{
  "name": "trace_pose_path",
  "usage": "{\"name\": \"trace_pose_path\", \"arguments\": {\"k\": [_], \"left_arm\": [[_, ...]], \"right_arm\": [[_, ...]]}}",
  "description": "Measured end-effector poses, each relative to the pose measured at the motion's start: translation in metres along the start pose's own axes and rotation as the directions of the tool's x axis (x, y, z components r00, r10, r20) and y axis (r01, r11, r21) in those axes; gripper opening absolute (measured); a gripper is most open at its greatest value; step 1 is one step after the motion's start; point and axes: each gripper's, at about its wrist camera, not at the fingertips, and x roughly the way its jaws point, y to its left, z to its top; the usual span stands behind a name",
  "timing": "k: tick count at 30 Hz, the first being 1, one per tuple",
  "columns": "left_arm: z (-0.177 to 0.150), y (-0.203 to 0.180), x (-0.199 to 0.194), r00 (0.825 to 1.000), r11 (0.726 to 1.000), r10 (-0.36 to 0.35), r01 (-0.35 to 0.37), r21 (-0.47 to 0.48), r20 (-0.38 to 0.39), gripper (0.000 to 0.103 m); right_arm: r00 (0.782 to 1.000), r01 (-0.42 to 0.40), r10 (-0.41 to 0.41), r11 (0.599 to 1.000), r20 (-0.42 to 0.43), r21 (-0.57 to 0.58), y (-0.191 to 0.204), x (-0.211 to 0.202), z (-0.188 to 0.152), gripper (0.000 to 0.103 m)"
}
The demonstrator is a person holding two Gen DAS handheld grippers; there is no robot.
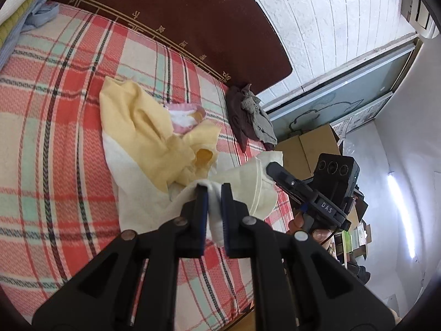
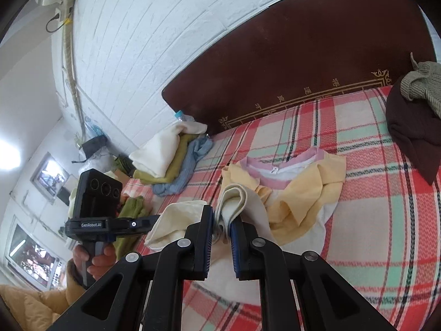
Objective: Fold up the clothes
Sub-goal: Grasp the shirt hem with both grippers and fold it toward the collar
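A yellow and cream garment (image 1: 143, 127) with a pink and white collar (image 2: 278, 169) lies crumpled on the plaid bed cover (image 1: 55, 110). My left gripper (image 1: 213, 190) is shut on a bunched cream edge of the garment (image 1: 212, 207), lifted off the bed. My right gripper (image 2: 222, 215) is shut on another folded cream edge (image 2: 234, 198). In the left wrist view the right gripper (image 1: 271, 168) pinches cream cloth at the bed's right edge. In the right wrist view the left gripper (image 2: 157, 219) shows with a hand (image 2: 93, 259) on its handle.
A dark brown and grey clothes heap (image 1: 248, 113) lies near the dark red headboard (image 1: 179, 13). A stack of white, olive and blue clothes (image 2: 168, 162) sits at the bed's other side. Cardboard boxes (image 1: 311, 143) stand beyond the bed's edge.
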Motion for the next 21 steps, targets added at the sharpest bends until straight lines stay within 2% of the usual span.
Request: {"name": "trace_pose_path", "arguments": {"k": [6,9,15,21], "left_arm": [[0.026,0.009,0.011,0.998,0.998,0.064,-0.064,-0.004,0.011,0.011],[0.035,0.015,0.020,0.996,0.996,0.090,-0.090,-0.007,0.015,0.011],[0.048,0.025,0.036,0.991,0.991,0.137,-0.137,-0.006,0.007,0.011],[0.055,0.033,0.039,0.989,0.989,0.149,-0.149,-0.011,0.006,0.011]], "right_arm": [[0.997,0.076,-0.076,0.997,-0.018,-0.008,-0.012,0.031,0.026,0.011],[0.988,0.149,-0.149,0.989,-0.026,-0.023,-0.019,0.046,0.034,0.011],[0.982,0.179,-0.178,0.984,-0.068,0.009,-0.038,0.076,0.041,0.011],[0.976,0.203,-0.198,0.978,-0.090,0.040,-0.052,0.089,0.043,0.013]]}}
